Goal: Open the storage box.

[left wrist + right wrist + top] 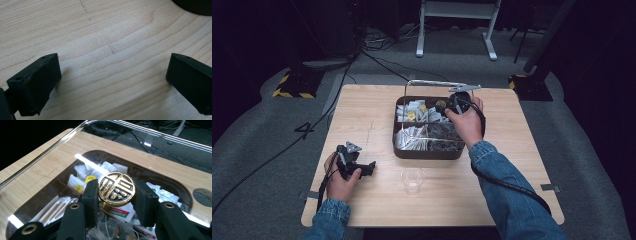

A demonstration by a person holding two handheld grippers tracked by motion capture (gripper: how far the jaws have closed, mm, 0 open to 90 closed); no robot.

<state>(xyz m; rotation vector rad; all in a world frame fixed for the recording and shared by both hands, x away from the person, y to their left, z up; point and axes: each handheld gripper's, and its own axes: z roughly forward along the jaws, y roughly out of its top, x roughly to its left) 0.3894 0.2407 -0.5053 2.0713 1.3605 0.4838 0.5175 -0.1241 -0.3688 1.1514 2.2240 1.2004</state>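
From the high view we see the whole wooden table (362, 120): dark brown divided tray (428, 153) w/ a wire handle (434, 83) near the centre, clear plastic cup (412, 180) just in front of it, left hand (341, 182) resting the left gripper (362, 169) on the table, well apart from the tray.

Right gripper view gives us what the high view can't: the right gripper (116, 190) has its jaws closed partway on a round gold-and-black medallion (116, 189), pinched edge to edge, held above the tray's compartments. Below it we see white sachets (82, 171), a few w/ yellow labels, and long paper-wrapped sticks (56, 207) in the near-left compartment. Other packets too blurred to tell.

Left gripper view: jaws spread wide, nothing btwn them, just bare wood grain; a dark curved edge, prob. the tray, shows at top right.
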